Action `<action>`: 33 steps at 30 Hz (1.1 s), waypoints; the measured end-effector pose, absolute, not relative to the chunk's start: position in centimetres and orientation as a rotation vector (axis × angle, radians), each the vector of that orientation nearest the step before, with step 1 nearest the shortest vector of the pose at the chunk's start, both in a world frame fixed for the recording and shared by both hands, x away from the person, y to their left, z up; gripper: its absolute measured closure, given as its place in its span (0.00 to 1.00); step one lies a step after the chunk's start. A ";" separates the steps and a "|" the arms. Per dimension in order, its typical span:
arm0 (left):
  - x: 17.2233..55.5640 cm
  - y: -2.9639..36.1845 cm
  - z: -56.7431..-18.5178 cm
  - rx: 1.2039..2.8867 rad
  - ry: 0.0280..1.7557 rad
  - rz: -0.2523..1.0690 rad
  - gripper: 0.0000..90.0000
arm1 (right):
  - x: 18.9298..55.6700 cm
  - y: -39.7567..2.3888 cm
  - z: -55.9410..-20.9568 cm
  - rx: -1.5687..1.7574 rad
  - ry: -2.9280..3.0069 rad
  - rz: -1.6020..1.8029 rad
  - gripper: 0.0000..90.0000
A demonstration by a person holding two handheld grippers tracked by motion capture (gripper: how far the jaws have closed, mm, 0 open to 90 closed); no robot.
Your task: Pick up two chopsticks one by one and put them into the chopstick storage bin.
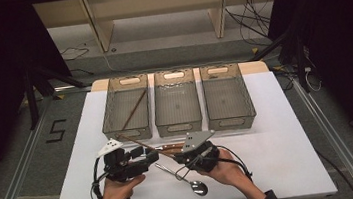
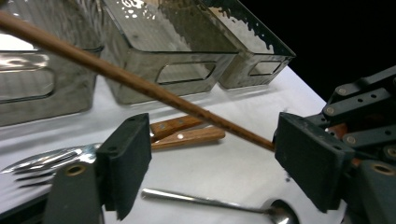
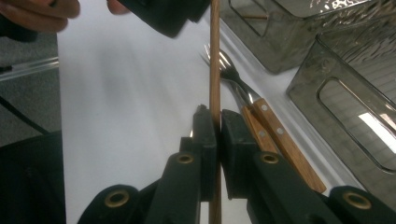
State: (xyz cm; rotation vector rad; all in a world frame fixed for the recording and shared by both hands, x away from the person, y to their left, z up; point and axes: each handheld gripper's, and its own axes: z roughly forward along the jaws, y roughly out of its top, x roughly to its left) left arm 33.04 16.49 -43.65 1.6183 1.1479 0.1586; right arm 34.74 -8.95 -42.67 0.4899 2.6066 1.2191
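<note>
Dark studio surroundings frame a white worktop (image 1: 282, 158) where a person works a handheld gripper in each hand. A long brown wooden chopstick (image 3: 215, 56) is clenched between the pads of the right gripper (image 3: 218, 122), its shaft running up and away from the jaws and slanting above the worktop toward the left gripper (image 2: 210, 154). That left gripper is released, its jaws standing wide apart with nothing pressed between them; the chopstick passes just beyond them, its near end at the right gripper's body.

Judged from this, the risk is a handover gone wrong: the grip sits near one end of a long, thin stick, so it could pivot or slip if the left gripper knocks it, and fall among the cutlery.

Just beyond the right gripper lie two steel forks with riveted wooden handles (image 3: 261, 126), side by side. A steel spoon (image 1: 194, 184) lies below the grippers, close to the person's hands.

Farther off from both grippers stand three clear smoked plastic bins (image 1: 179, 127) in a row. The bin nearest the left gripper's side (image 1: 110, 107) holds one matching chopstick (image 1: 133, 109), lying diagonally; the other two appear empty.
</note>
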 end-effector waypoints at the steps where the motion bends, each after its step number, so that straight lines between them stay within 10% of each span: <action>1: 33.1 16.4 -43.6 1.619 1.144 0.156 0.33 | 34.7 -8.9 -42.7 0.493 2.606 1.230 0.95; 33: 33.6 16.9 -42.8 1.489 1.051 -0.070 0.94 | 34.1 -8.7 -43.0 0.490 2.568 1.346 0.92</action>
